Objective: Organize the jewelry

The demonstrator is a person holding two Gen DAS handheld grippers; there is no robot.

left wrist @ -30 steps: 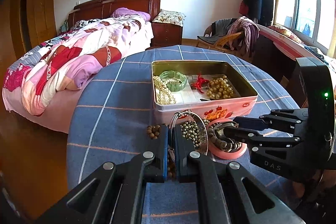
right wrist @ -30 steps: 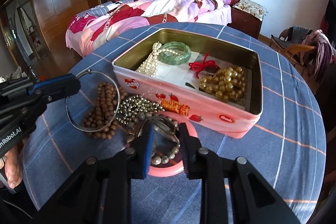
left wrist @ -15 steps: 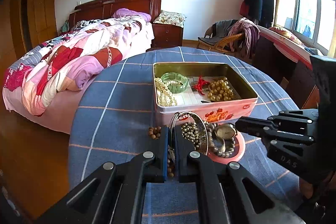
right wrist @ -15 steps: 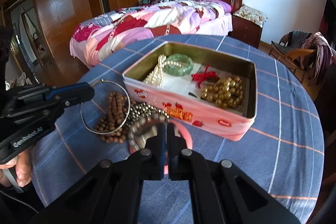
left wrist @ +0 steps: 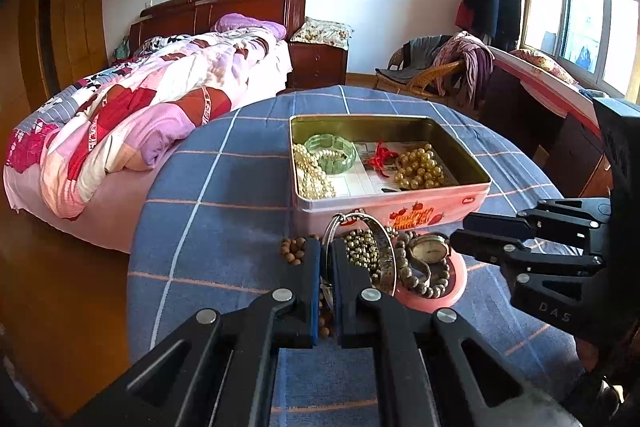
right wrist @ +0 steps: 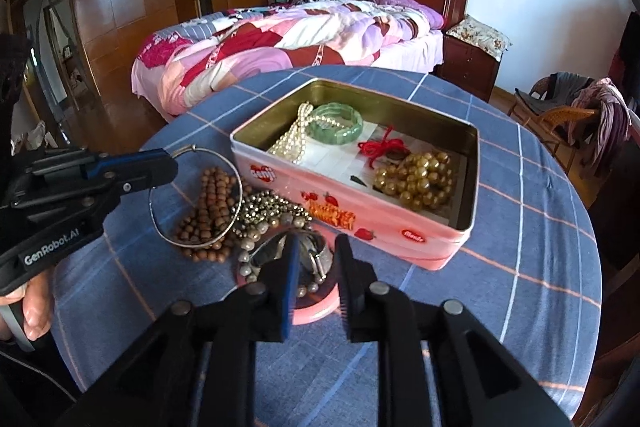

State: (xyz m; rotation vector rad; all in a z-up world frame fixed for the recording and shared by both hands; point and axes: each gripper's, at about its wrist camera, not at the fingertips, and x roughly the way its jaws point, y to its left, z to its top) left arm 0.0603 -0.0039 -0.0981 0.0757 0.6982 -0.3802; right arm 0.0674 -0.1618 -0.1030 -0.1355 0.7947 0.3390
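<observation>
Beside the tin (right wrist: 352, 223), left gripper (left wrist: 326, 263) pinches the bangle (right wrist: 196, 195) by its thin rim — slip likely. Right gripper (right wrist: 316, 267) spread over the watch (left wrist: 430, 249) — beads (right wrist: 208, 203) may snag.

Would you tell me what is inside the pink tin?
The pink tin holds a green bangle, pearl strand, red cord and gold beads on paper; anything underneath is hidden.

I read "GenRobot.AI" on my left gripper (right wrist: 170, 167) body, "DAS" on my right gripper (left wrist: 460, 233) body. The pink tin's (right wrist: 400, 243) red logos are too blurred.
</observation>
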